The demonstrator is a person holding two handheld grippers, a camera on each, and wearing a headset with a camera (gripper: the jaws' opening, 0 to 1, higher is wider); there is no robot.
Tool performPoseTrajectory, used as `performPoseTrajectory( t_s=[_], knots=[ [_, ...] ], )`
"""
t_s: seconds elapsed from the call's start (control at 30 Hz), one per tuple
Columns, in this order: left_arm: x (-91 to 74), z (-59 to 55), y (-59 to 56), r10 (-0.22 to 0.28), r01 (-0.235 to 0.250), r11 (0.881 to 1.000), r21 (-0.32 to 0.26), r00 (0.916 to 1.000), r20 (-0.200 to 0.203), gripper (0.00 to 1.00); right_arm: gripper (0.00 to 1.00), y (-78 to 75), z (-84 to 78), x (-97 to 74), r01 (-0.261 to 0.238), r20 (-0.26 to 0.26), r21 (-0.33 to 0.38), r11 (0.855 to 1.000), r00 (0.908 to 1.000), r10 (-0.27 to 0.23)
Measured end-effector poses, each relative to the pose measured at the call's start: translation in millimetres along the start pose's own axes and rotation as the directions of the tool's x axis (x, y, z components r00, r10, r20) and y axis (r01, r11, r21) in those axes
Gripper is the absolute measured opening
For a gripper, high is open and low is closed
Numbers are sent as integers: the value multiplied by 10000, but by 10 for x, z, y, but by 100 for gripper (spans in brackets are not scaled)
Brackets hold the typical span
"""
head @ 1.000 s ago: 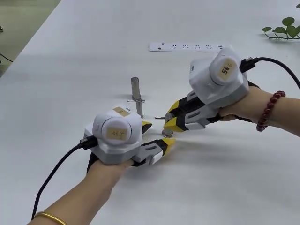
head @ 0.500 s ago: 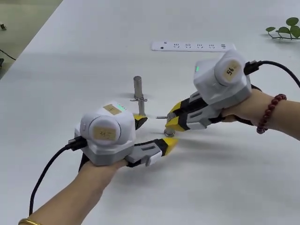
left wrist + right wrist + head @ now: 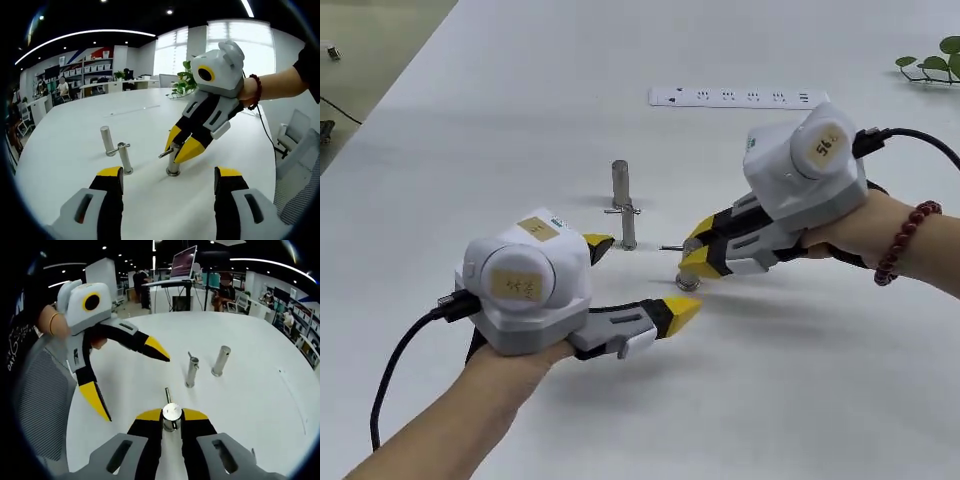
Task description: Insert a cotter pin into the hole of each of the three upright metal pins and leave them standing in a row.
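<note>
clamps the right gripper (image 3: 698, 255) shut around the top of the near metal pin (image 3: 687, 283), with a cotter pin (image 3: 670, 247) poking out beyond the jaws, probably to seat it through the hole. holds the left gripper (image 3: 638, 278) released, jaws wide apart just short of that pin, seemingly ready to steady it. beyond, in a row on the table (image 3: 520, 120): middle metal pin (image 3: 628, 228) with a second cotter pin (image 3: 620, 210) across it, then far metal pin (image 3: 620, 182), upright and apparently bare. reads "56" on the right gripper's round label (image 3: 823, 146); cannot read the left label (image 3: 515, 287).
</note>
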State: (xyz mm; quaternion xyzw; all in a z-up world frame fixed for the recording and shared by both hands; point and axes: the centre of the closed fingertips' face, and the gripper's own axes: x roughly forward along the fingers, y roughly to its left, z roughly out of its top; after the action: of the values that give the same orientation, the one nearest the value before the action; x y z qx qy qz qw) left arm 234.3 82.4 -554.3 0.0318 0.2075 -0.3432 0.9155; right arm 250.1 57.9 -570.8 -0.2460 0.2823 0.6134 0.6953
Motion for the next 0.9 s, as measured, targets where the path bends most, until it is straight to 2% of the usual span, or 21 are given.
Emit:
performPoseTrajectory(
  t_s=[0.1,0.17,0.33,0.6,0.8,0.9],
  knots=[
    [-28,12,12,28,-28,10000,71,10000,27,77,8,-11,-8,-6,-4,-53,-38,10000,10000,3],
    [-47,21,22,46,-45,9999,-103,9999,96,80,8,-22,-10,-14,13,-62,-60,10000,10000,-13],
    [-80,-31,54,144,-145,9997,-172,9999,-45,86,8,-76,6,-56,90,-38,-87,9999,10000,-91],
    [-104,26,112,357,-353,9992,-159,9991,218,91,8,-158,16,-91,174,-131,-218,9996,9998,-177],
    [-107,34,116,344,-339,9992,-196,9991,251,94,8,-237,16,-92,215,-273,-280,9994,9994,-223],
    [-105,13,104,227,-222,9992,-338,9997,136,98,8,-277,24,-85,265,-302,-254,9993,9992,-272]
  ],
)
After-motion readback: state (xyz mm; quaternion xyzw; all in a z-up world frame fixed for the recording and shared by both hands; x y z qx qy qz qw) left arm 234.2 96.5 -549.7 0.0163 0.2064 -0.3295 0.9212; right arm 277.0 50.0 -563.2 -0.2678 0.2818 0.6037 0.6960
